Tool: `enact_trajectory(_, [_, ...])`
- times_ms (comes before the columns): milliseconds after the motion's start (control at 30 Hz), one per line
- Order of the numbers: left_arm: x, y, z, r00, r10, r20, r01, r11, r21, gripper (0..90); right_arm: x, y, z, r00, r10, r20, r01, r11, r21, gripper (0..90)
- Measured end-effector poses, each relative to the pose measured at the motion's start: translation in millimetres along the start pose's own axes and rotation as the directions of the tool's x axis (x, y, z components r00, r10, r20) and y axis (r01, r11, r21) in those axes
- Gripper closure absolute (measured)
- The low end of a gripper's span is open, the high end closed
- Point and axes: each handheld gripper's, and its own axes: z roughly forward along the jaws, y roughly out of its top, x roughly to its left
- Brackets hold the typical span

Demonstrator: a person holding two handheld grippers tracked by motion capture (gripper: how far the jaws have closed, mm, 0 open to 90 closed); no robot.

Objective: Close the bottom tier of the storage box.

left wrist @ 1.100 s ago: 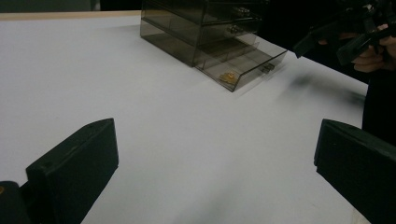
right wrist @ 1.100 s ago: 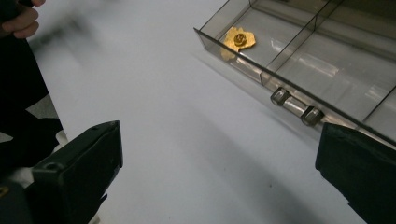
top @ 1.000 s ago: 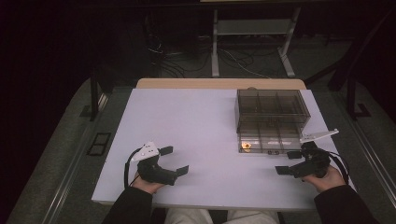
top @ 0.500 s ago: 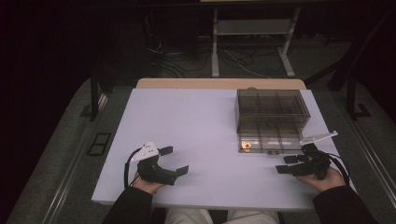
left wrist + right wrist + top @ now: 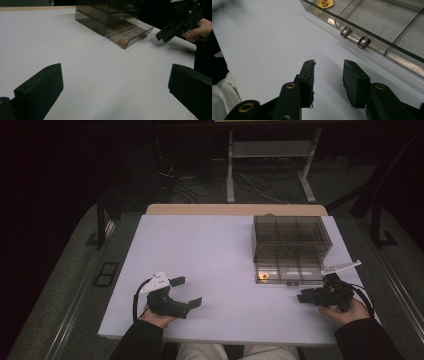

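A smoky clear drawer box (image 5: pixel 289 236) stands at the table's right. Its bottom drawer (image 5: pixel 287 275) is pulled out, with a small gold object (image 5: pixel 263 277) in its left compartment. My right gripper (image 5: pixel 304 296) lies just in front of the drawer's right end, pointing left. Its jaws have just been closing and now stand a narrow gap apart with nothing between them (image 5: pixel 328 72); the drawer's handle (image 5: pixel 354 37) is a little ahead. My left gripper (image 5: pixel 186 291) rests at the front left, wide open and empty, its black fingers (image 5: pixel 42 87) far apart.
The white table (image 5: pixel 210 250) has a tan board along its far edge. Dark floor, cables and a metal stand's legs (image 5: pixel 270 165) lie beyond it. The person's sleeves come in at the bottom edge.
The right gripper's jaws have drawn from wide apart to a narrow gap, with the hand staying near the drawer's front. The left gripper has not moved.
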Motion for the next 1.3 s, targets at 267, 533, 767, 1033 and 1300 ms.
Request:
enact_trajectory(267, [0.2,0.0,0.2,1.0,0.004,0.001,-0.004,1.0,0.0,0.0,-1.6,2.4,4.3,1.0,-0.001,0.007,0.001,1.0,0.004,81.9])
enact_trajectory(533, [0.3,0.1,0.2,1.0,0.005,0.001,-0.005,1.0,0.0,0.0,-5.6,6.2,11.3,0.9996,0.004,0.028,-0.005,1.0,0.022,89.2])
enact_trajectory(767, [0.3,0.1,0.1,1.0,0.005,0.0,-0.005,1.0,0.0,0.0,-8.2,9.1,17.3,0.9991,0.015,0.041,-0.016,0.999,0.04,89.2])
enact_trajectory(1033, [0.0,0.0,0.2,1.0,0.001,0.0,-0.001,1.0,0.0,0.0,-11.2,16.6,20.9,0.9987,0.027,0.042,-0.029,0.999,0.036,89.2])
enact_trajectory(1300, [0.1,0.1,0.0,1.0,0.001,0.0,-0.001,1.0,0.0,0.0,-12.4,22.8,29.3,0.9987,0.024,0.045,-0.026,0.999,0.047,89.2])
